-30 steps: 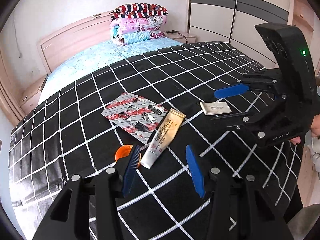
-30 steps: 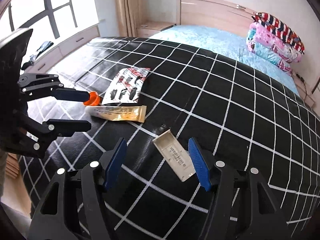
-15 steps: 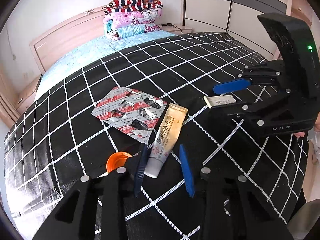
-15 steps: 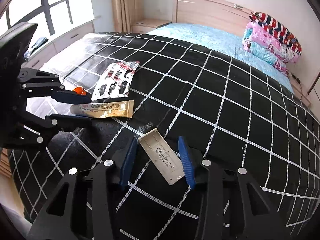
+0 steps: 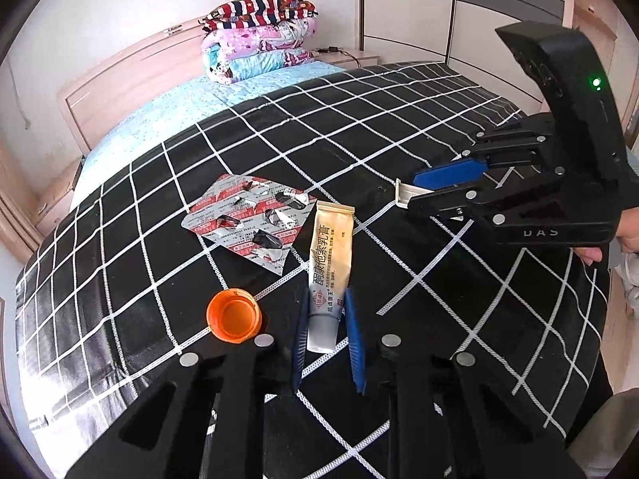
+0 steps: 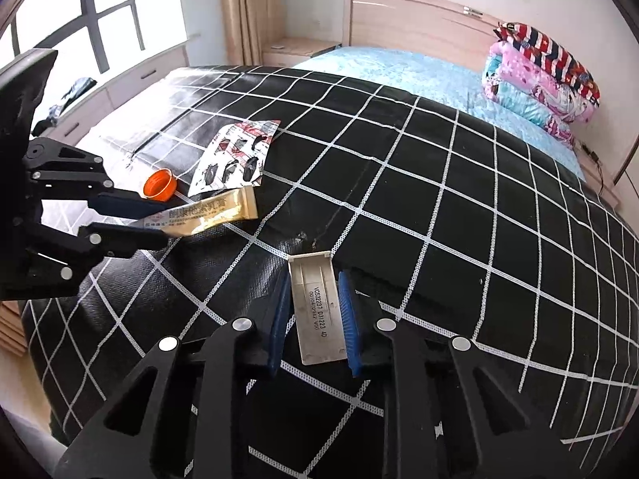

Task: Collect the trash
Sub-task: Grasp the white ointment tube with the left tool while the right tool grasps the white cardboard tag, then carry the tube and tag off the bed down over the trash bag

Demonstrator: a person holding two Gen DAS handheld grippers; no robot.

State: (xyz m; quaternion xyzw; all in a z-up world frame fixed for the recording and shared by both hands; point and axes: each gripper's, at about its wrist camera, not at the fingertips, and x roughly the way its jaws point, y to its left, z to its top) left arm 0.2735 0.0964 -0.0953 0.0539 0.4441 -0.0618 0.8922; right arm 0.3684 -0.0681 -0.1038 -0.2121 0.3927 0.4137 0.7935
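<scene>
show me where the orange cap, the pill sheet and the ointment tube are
orange cap [image 5: 233, 315], left wrist view, its open hollow.
pill sheet [image 5: 249, 221], left wrist view, foil middle.
ointment tube [image 5: 331, 255], left wrist view, printed body.

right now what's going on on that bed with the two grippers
A person is clearing trash off the black checked cover with a gripper in each hand. The left gripper has just closed on the cap end of the cream tube; the right gripper has just closed on the flat white plastic piece. Both items still lie on the cover. The orange cap and used blister pack remain untouched.
</scene>
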